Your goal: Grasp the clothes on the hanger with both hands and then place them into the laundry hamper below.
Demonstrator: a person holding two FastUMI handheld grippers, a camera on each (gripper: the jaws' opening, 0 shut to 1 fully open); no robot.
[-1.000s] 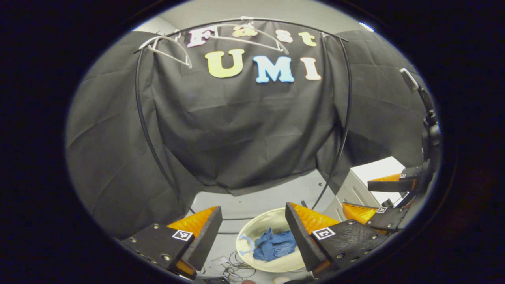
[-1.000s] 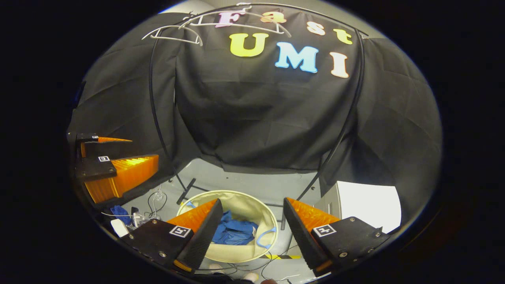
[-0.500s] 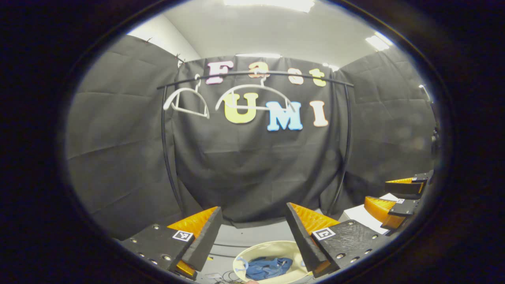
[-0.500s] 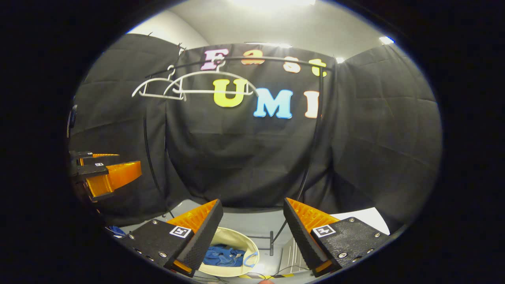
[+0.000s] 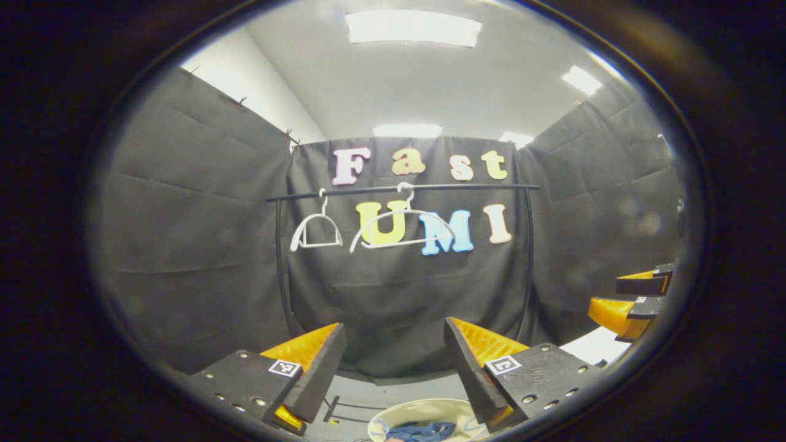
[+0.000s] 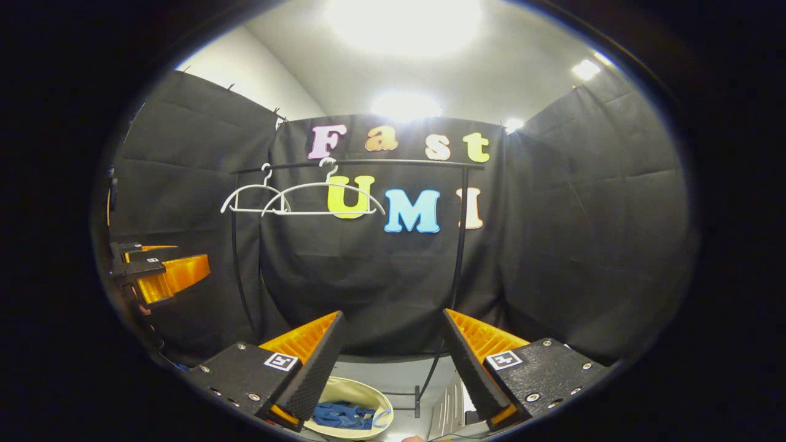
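Right gripper view | both grippers' fingers apart, empty | hangers (image 6: 301, 199) bare | clothes (image 6: 341, 414) in hamper (image 6: 368, 396)

From my remote seat this reads as a lab data-collection booth, not a home. Black cloth walls (image 5: 184, 245) close in three sides and stop short of a plain white ceiling with panel lights (image 5: 412, 27) at top centre. A black garment rail (image 6: 356, 163) at mid frame carries two bare white hangers (image 6: 288, 199). At lower centre, a cream laundry hamper (image 6: 344, 393) stands on grey floor (image 6: 399, 374), blue clothes (image 6: 334, 414) inside.
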